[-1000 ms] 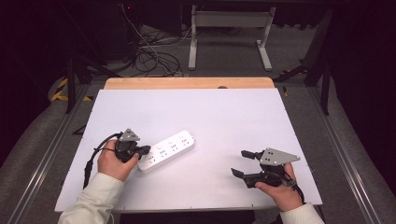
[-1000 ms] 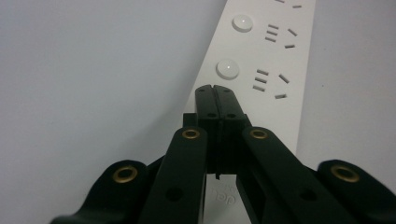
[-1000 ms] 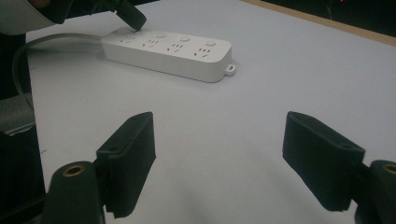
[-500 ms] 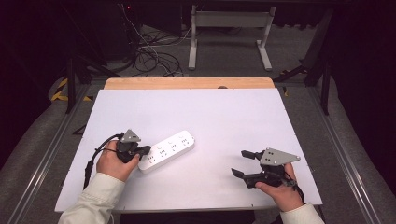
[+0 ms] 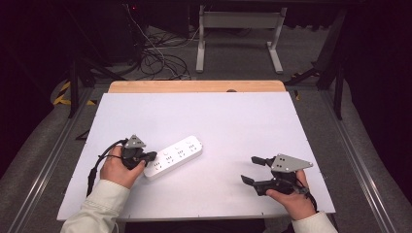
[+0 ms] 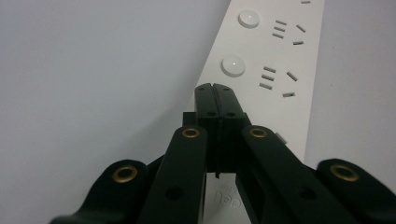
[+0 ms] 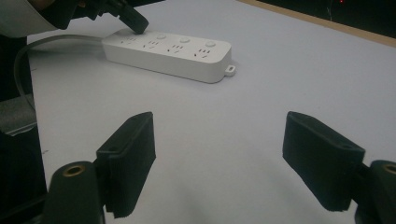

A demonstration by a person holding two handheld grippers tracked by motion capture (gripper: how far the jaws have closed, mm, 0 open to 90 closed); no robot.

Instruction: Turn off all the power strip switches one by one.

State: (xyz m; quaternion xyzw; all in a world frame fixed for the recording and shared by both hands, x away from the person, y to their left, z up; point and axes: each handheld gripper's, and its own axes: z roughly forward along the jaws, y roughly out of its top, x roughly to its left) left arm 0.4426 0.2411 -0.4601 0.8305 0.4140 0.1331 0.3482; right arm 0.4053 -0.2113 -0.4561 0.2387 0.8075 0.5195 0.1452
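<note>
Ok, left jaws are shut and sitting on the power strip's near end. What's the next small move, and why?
Probably press the left gripper straight down. Its shut jaws rest on the white power strip at the end nearest the hand, where the strip's buttons line up, so a switch may lie beneath the tip, though it is hidden. The right gripper stands open and well apart from the strip.

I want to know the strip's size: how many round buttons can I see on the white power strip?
4, in a row along the power strip: at, and one under the left hand-held gripper tip, mostly hidden.
</note>
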